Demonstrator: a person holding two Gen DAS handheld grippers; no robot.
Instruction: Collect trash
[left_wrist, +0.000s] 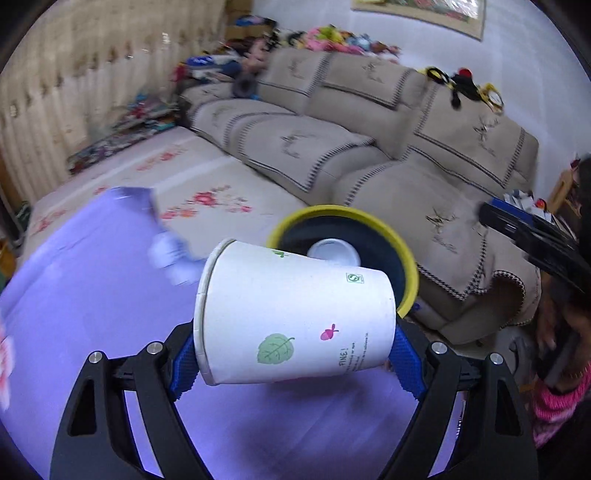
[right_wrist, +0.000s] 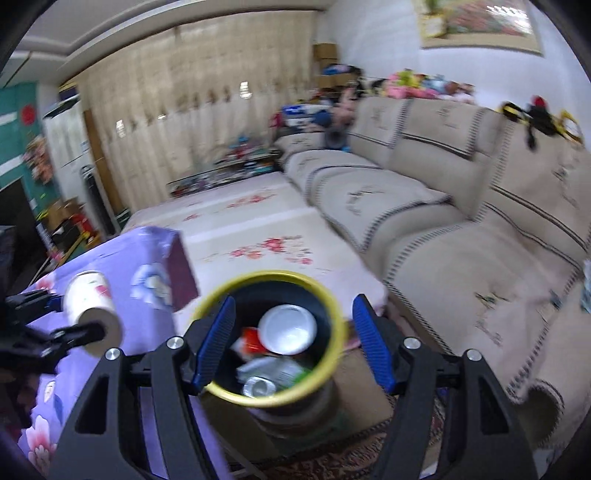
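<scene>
My left gripper (left_wrist: 291, 350) is shut on a white paper cup (left_wrist: 295, 314) with a green leaf print, held on its side above the purple tablecloth (left_wrist: 92, 314), just before a yellow-rimmed trash bin (left_wrist: 408, 269). In the right wrist view the same cup (right_wrist: 90, 299) shows at the left in the left gripper. My right gripper (right_wrist: 291, 343) is open and empty, hovering over the bin (right_wrist: 334, 354), which holds a white cup (right_wrist: 288, 328), a can and wrappers.
A beige sofa (left_wrist: 424, 147) runs along the right. A low table with a floral cover (right_wrist: 258, 229) lies beyond the bin. Clutter and toys pile at the far sofa end and by the curtain (right_wrist: 155, 122). A patterned rug (right_wrist: 332, 458) lies under the bin.
</scene>
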